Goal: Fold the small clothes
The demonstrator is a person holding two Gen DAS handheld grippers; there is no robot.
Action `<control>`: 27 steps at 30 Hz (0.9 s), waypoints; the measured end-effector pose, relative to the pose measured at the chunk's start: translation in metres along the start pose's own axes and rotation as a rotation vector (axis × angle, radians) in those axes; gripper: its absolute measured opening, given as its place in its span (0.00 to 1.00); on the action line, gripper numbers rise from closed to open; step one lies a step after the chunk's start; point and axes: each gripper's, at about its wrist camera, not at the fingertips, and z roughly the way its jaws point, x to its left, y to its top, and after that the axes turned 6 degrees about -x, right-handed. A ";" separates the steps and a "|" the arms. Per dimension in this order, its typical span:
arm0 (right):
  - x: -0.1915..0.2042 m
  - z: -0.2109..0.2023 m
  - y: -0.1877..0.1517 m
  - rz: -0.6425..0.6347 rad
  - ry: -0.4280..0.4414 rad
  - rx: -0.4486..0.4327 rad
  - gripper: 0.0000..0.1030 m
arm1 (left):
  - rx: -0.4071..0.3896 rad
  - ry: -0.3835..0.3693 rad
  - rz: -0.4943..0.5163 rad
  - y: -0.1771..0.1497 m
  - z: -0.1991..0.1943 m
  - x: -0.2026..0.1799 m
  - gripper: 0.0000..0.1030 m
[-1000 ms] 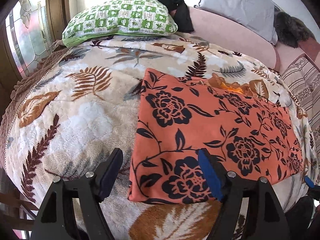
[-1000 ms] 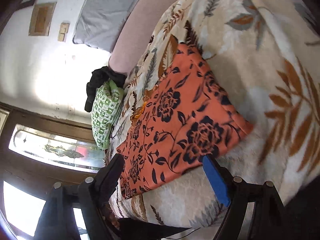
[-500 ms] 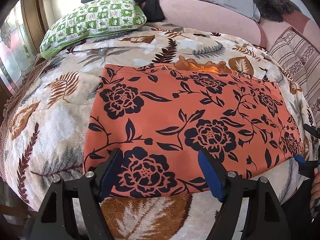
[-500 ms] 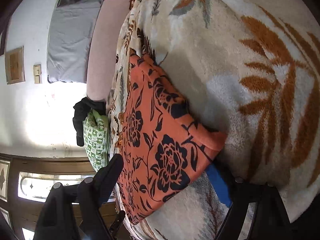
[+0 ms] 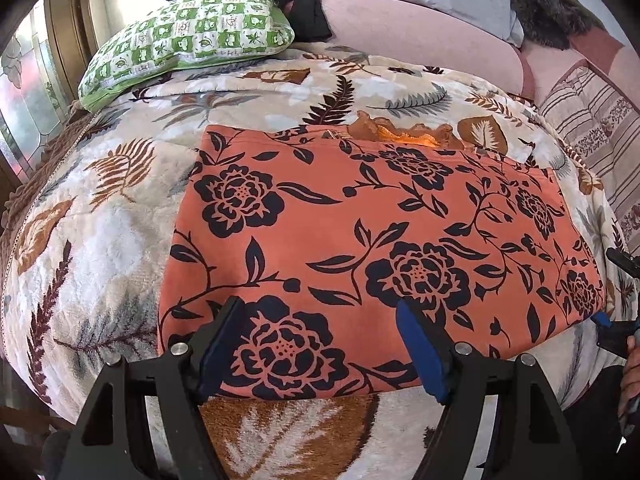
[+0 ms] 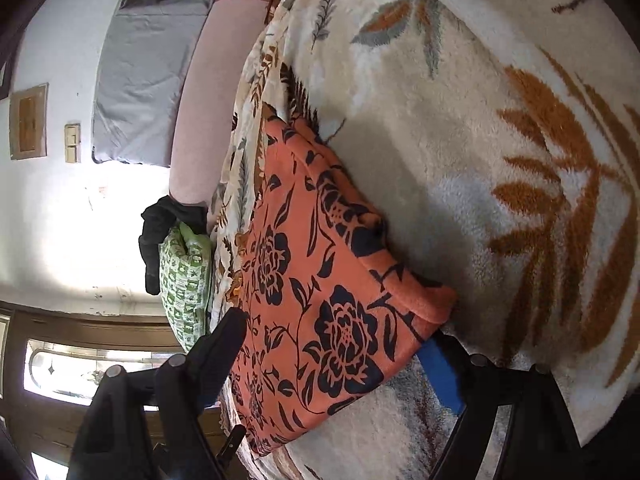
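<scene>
Cloth (image 5: 380, 240), orange with dark flowers, lies flat on the leafy blanket (image 5: 120, 220) and now fills more of the left view than a second ago. A green pillow (image 5: 188, 36) sits at 11 o'clock. Left claw (image 5: 316, 344) hangs wide open over the near edge at 6 o'clock. Right claw (image 6: 340, 356) gapes around the cloth's corner, gripping nothing.

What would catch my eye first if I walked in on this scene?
The orange cloth with black flowers, lying flat in the middle of a fluffy leaf-patterned blanket. Both grippers hang open at its near edge: the left gripper over a big flower, the right gripper at a corner. Behind, a green checked pillow sits at the far left.
</scene>
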 end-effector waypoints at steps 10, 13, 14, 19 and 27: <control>0.006 0.006 -0.001 -0.057 -0.017 -0.019 0.83 | -0.006 -0.010 0.039 0.015 0.015 -0.024 0.76; 0.011 0.010 -0.003 -0.121 -0.031 -0.017 0.83 | 0.055 0.014 0.080 0.009 0.045 -0.036 0.79; 0.012 0.012 -0.003 -0.140 -0.037 -0.015 0.83 | 0.066 0.033 0.098 0.006 0.051 -0.039 0.79; 0.020 0.014 -0.008 -0.226 -0.064 -0.014 0.83 | 0.038 0.021 0.090 0.013 0.036 -0.046 0.80; 0.033 0.019 -0.014 -0.298 -0.113 -0.019 0.83 | 0.031 0.042 0.139 0.007 0.056 -0.050 0.89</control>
